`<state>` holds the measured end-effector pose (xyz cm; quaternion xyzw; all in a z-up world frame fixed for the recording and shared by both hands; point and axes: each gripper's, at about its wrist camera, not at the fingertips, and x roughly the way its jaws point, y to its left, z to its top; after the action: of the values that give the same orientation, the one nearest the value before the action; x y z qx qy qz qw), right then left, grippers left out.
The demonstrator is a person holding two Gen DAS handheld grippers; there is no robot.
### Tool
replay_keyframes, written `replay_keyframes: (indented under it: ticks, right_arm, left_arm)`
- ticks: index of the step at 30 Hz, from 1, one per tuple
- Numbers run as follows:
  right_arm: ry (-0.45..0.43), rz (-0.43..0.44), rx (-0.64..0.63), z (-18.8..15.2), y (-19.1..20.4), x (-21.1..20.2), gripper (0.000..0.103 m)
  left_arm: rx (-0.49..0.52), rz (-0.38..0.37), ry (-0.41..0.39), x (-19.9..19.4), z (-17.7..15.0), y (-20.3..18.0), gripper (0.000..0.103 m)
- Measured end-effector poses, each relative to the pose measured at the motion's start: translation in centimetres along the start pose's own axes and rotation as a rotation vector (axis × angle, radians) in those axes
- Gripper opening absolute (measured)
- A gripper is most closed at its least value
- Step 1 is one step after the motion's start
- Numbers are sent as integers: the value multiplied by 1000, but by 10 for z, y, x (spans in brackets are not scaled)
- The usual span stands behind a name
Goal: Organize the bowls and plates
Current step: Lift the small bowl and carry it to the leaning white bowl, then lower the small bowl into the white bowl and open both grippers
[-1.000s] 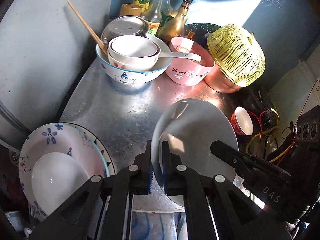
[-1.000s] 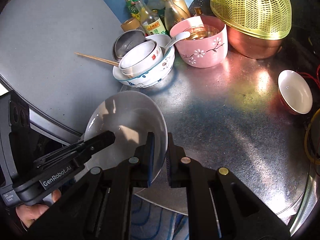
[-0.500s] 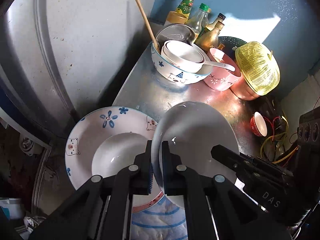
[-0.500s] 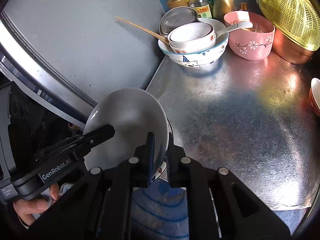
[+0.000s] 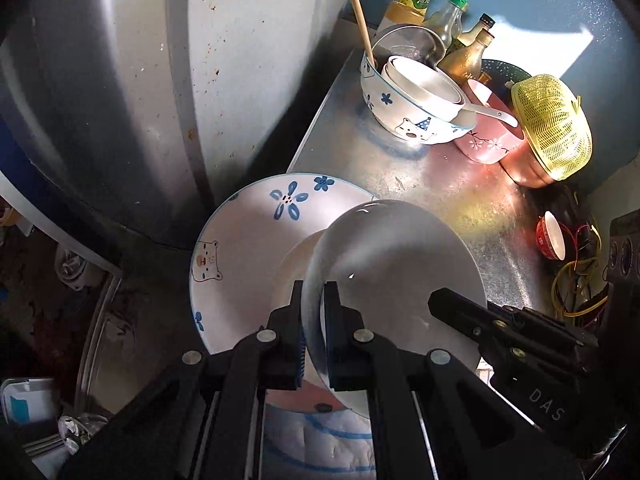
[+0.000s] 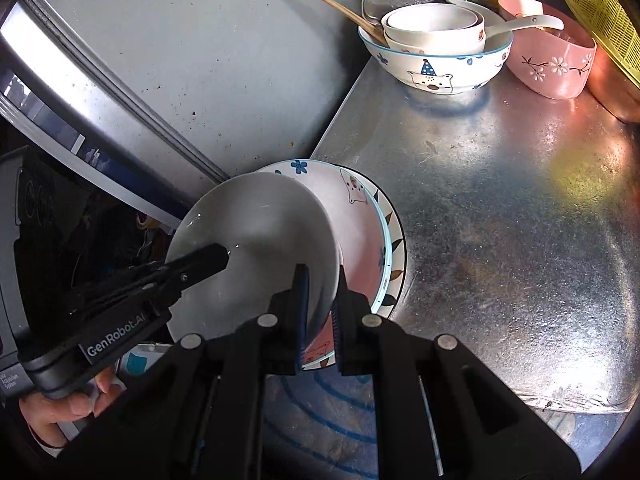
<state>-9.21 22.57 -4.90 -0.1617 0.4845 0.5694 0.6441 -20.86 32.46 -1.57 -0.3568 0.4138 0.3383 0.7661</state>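
Two handheld grippers carry one plain white plate (image 5: 396,264) between them. The left gripper (image 5: 313,304) is clamped on the plate's near left rim; the right gripper (image 6: 320,292) is clamped on its opposite edge. The plate is tilted and hangs over a bear-and-flower plate (image 5: 244,240) that lies at the left end of the metal counter (image 6: 500,216), with a smaller white dish resting inside it.

A second ago the white plate was over the middle of the counter with the patterned plate off to the left; now it overlaps that plate and sits lower. At the counter's far end stand a bear-print bowl (image 6: 436,66) stacked with white bowls, chopsticks (image 5: 358,12), a pink flowered bowl (image 6: 556,64) and a yellow colander (image 5: 554,128).
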Motion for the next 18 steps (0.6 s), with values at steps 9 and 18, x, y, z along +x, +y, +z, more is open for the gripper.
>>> replay_keyframes:
  ticks: [9,18]
  right_arm:
    - [18,-18,1,-7,-1,11,11]
    - [27,-24,-7,-5,2,16,14]
  left_arm:
    - [9,6,28,9,-2,3,6]
    - [2,6,42,13,-1,5,6]
